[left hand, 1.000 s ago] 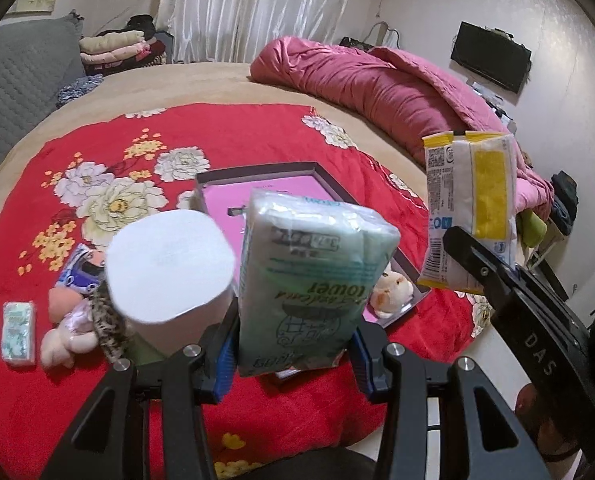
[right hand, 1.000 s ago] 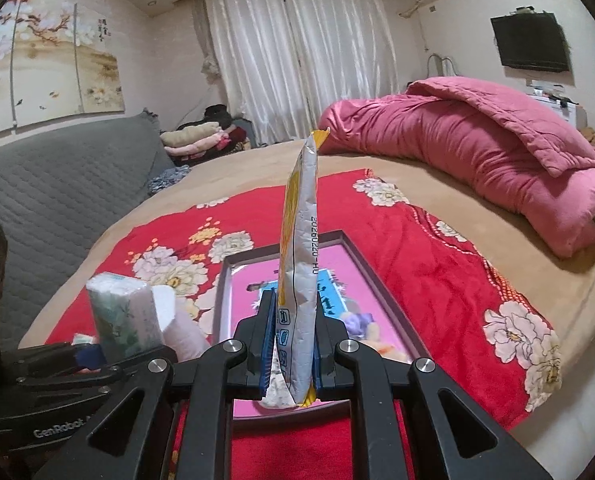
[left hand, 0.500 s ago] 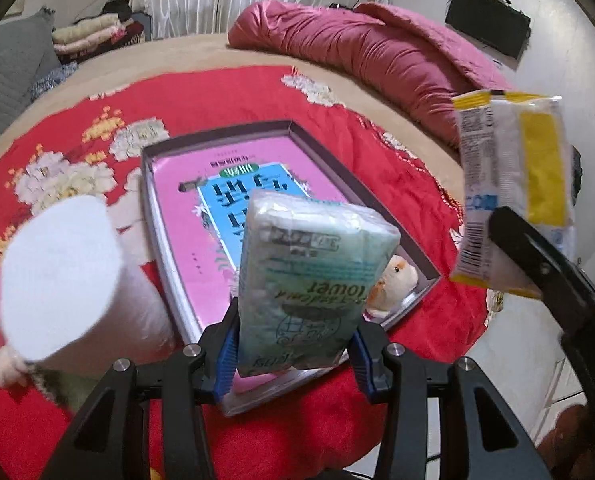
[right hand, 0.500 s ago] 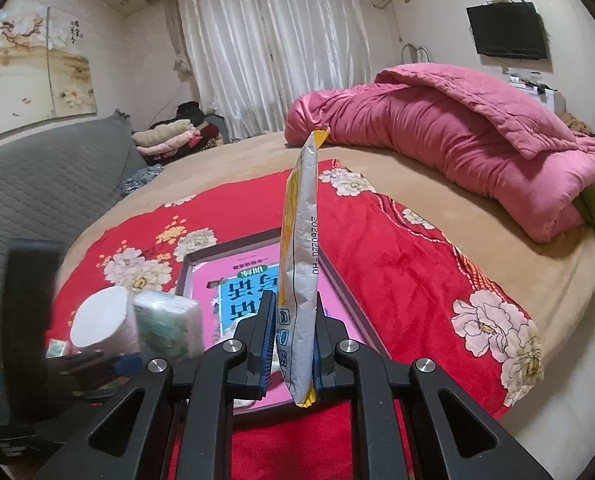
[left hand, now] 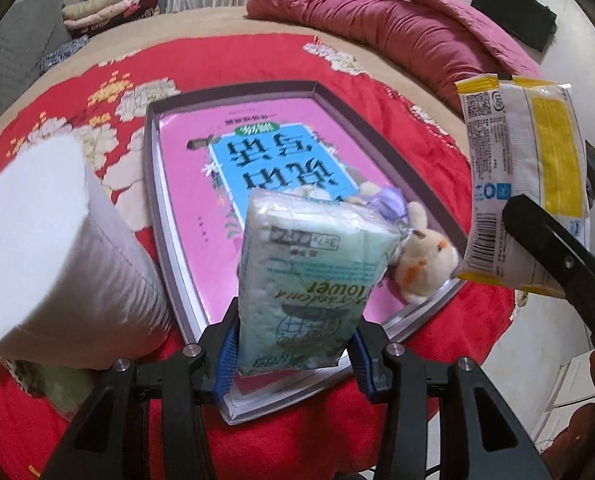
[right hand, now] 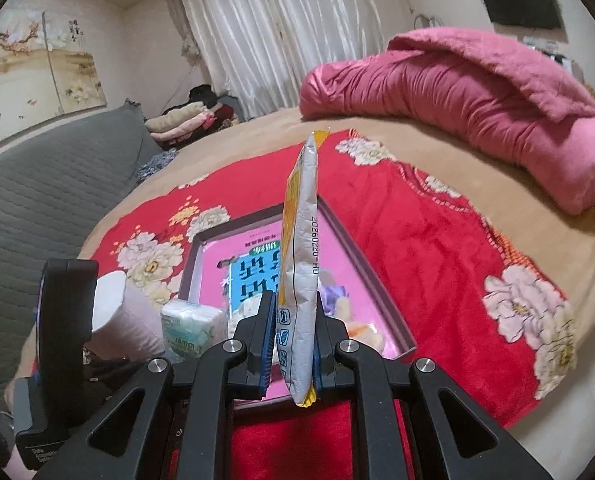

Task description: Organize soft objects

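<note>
My left gripper (left hand: pixel 293 344) is shut on a pale green tissue pack (left hand: pixel 313 280) and holds it above the near edge of the pink-lined tray (left hand: pixel 153 208). My right gripper (right hand: pixel 295 340) is shut on a yellow and white tissue packet (right hand: pixel 299 248), held upright over the tray's near rim (right hand: pixel 361 248); the packet also shows in the left wrist view (left hand: pixel 525 184). A small plush toy (left hand: pixel 421 256) lies in the tray's near right corner. A white paper roll (left hand: pixel 57 248) stands just left of the tray.
The tray sits on a red flowered blanket (right hand: pixel 437 240) on a round tan bed. A pink quilt (right hand: pixel 477 92) lies at the far right. Folded clothes (right hand: pixel 189 120) and a grey headboard (right hand: pixel 37 200) are at the far left. The bed's edge is close in front.
Both grippers have moved forward over the tray with their packs; the tray and plush toy now sit closer and larger. The paper roll has shifted to the left of the left wrist view.
</note>
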